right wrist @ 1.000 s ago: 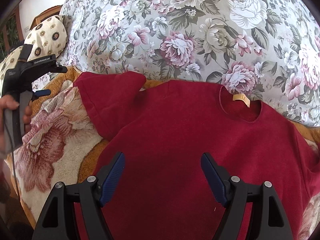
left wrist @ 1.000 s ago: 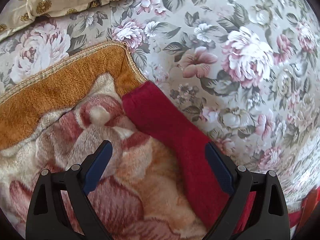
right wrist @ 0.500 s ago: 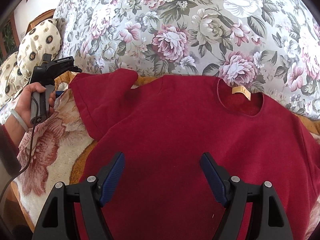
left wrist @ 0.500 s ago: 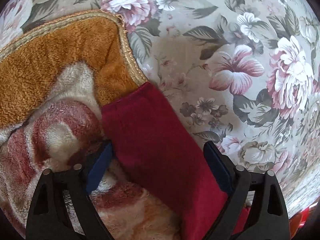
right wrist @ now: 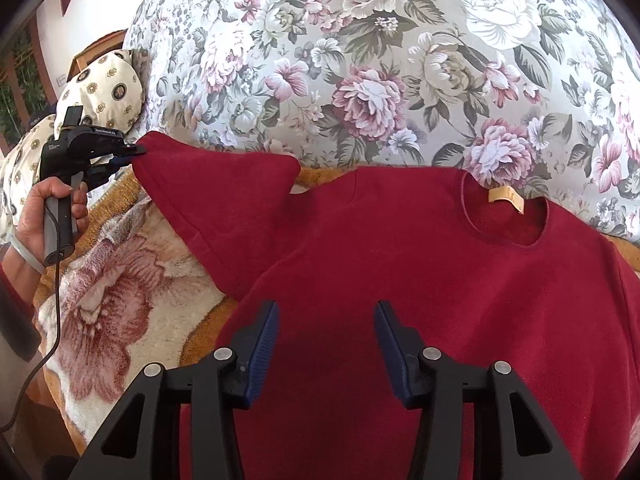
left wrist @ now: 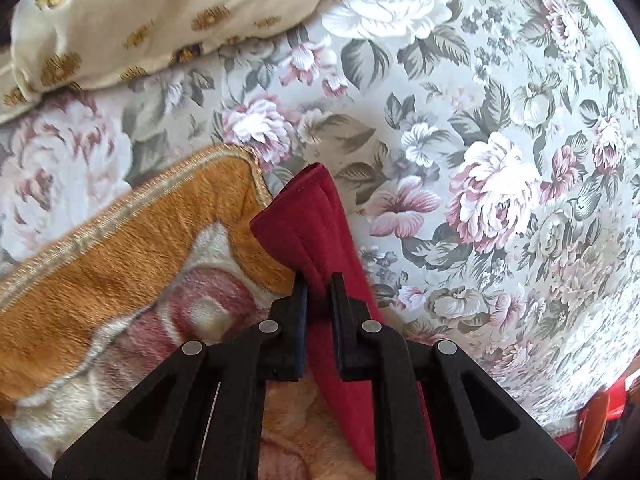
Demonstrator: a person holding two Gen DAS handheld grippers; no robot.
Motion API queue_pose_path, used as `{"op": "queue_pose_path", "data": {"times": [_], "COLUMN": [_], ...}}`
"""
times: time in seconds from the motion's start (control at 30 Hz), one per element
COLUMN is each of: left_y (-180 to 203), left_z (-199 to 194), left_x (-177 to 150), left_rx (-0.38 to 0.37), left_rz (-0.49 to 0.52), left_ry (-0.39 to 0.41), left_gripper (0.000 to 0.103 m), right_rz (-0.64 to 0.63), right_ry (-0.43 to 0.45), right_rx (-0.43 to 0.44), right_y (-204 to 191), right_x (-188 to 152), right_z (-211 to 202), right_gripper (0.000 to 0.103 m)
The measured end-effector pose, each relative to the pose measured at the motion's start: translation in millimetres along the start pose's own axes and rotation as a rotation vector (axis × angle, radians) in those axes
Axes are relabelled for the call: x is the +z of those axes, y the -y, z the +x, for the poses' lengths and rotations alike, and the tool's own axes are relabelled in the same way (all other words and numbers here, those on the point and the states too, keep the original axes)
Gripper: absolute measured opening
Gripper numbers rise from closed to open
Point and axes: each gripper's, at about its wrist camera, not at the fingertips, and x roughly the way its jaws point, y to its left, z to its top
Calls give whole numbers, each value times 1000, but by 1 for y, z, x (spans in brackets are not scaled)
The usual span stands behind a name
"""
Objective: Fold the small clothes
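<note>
Plush blanket (right wrist: pixel 120 300) over floral bedspread (right wrist: pixel 380 60), apparently.

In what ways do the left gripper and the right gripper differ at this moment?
The left gripper has its jaws shut on the sleeve of the red sweater; the right gripper has its jaws open and holds nothing. The left gripper lifts the sleeve end off the plush blanket; the right gripper hovers over the sweater's flat body. Both share black frames and blue pads.
</note>
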Motion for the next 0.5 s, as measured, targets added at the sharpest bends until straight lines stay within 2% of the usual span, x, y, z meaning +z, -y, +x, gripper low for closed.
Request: {"op": "queue_pose_path", "data": {"times": [0.13,0.27,0.43,0.5], "left_y": [-29,-60,-62,-62], "left_z": [-4,5,-10,-10], "left_x": [-4,-22,-39,-45], "left_rx": [101,137,170,184], "left_rz": [-14,-81,-15,1], "left_ry": [-2,-34,-26,-47], "left_gripper": [9,9,9,9], "right_rz": [-11,-29,-6,-8], "right_ry": [-42,-117,-81,-106], "right_rx": [25,6,23,18], "right_y": [-12,-19,-12,-11], "right_x": [4,-3,-2,-3], "right_z": [16,31,18,23], "right_gripper": [47,47,48,52]}}
